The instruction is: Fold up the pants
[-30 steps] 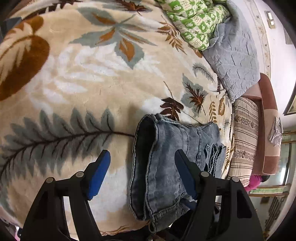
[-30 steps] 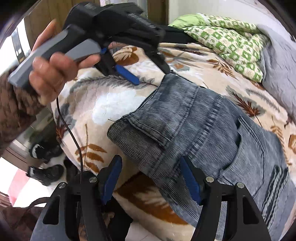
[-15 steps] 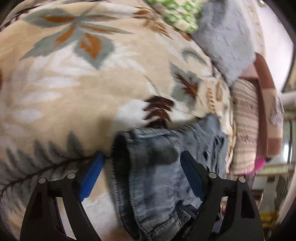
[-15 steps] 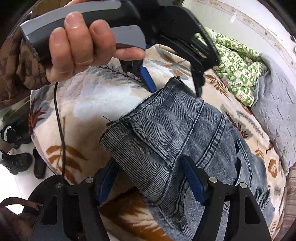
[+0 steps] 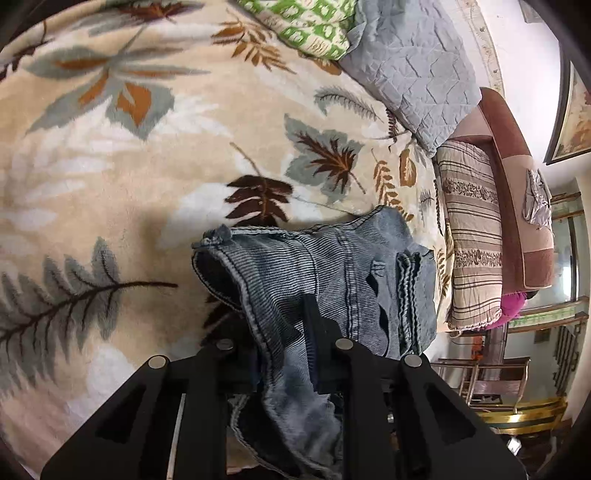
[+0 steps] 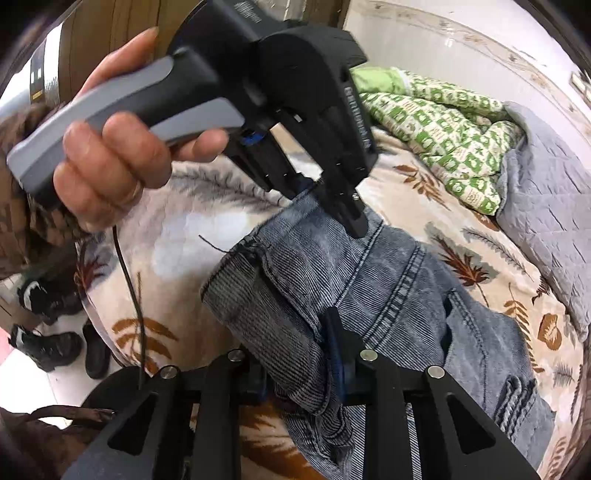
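Note:
Grey-blue denim pants (image 5: 332,266) lie folded on a leaf-patterned blanket (image 5: 110,166). My left gripper (image 5: 277,317) has its jaws closing, with the bunched hem end of the pants pinched between them; the left finger is hidden under the cloth. In the right wrist view, a hand (image 6: 110,162) holds that left gripper (image 6: 325,210) at the far corner of the pants (image 6: 388,280). My right gripper (image 6: 299,343) is also closing, its jaws pinching the near corner of the same end. The denim is raised and creased between the two grips.
A green patterned quilt (image 5: 306,29) and a grey quilt (image 5: 413,70) lie at the far side of the bed. A striped pillow (image 5: 469,236) rests against the brown headboard (image 5: 517,184). Black shoes (image 6: 44,343) stand on the floor by the bed's edge. A thin cable (image 6: 129,280) hangs down.
Both grippers went from wide open around the pants' end to pinched on the denim. The cloth has bunched up and lifted a little off the blanket.

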A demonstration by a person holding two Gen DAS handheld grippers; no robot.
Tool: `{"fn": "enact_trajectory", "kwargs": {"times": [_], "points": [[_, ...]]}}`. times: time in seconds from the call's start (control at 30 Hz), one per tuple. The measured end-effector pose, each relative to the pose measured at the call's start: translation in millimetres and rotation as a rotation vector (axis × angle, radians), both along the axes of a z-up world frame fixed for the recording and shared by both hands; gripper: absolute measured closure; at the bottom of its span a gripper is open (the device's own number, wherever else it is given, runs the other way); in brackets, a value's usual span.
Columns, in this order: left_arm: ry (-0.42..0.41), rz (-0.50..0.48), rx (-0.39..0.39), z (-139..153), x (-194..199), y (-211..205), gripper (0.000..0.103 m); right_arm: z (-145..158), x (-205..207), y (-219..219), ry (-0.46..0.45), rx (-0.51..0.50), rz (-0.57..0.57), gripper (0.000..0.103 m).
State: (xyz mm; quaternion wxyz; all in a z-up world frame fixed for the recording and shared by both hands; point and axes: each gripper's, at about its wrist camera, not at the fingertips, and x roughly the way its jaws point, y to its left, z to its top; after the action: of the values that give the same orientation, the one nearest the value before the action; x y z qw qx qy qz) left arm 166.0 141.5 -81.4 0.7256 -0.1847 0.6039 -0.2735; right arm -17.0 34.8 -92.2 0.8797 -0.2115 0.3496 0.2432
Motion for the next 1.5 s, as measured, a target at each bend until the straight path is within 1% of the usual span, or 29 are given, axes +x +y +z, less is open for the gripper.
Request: {"fn": "enact_trajectory", "kwargs": {"times": [0.13, 0.37, 0.53, 0.73, 0.97, 1.07, 1.17, 1.37, 1.5], "points": [[-0.032, 0.006, 0.014, 19.3, -7.0, -10.9, 0.087, 17.9, -4.9, -17.1, -0.022, 0.040, -0.012, 0.081], [-0.099, -0.010, 0.050, 56.9, -19.2, -39.3, 0.087, 46.0, -18.5, -52.0, -0.048, 0.128, -0.057, 0.084], [-0.153, -0.039, 0.070, 84.3, -27.8, -72.7, 0.087, 63.1, -27.7, -80.1, -0.068, 0.183, -0.096, 0.084], [-0.195, -0.088, 0.095, 105.0, -34.8, -120.4, 0.087, 77.6, -33.7, -125.5, -0.073, 0.260, -0.166, 0.085], [-0.209, -0.151, 0.115, 110.6, -37.7, -180.0, 0.087, 80.1, -39.3, -181.5, -0.056, 0.338, -0.253, 0.087], [-0.207, -0.175, 0.130, 109.1, -37.9, -205.2, 0.087, 77.5, -41.9, -199.8, -0.049, 0.362, -0.277, 0.089], [-0.199, -0.198, 0.147, 106.6, -38.3, -229.3, 0.088, 74.9, -44.3, -219.1, -0.039, 0.390, -0.301, 0.090], [-0.183, -0.249, 0.202, 96.7, -43.4, -281.5, 0.089, 64.1, -45.5, -260.4, 0.004, 0.470, -0.353, 0.091], [-0.159, -0.290, 0.249, 82.7, -44.7, -323.6, 0.089, 56.0, -48.2, -290.0, 0.031, 0.537, -0.396, 0.093]]}}
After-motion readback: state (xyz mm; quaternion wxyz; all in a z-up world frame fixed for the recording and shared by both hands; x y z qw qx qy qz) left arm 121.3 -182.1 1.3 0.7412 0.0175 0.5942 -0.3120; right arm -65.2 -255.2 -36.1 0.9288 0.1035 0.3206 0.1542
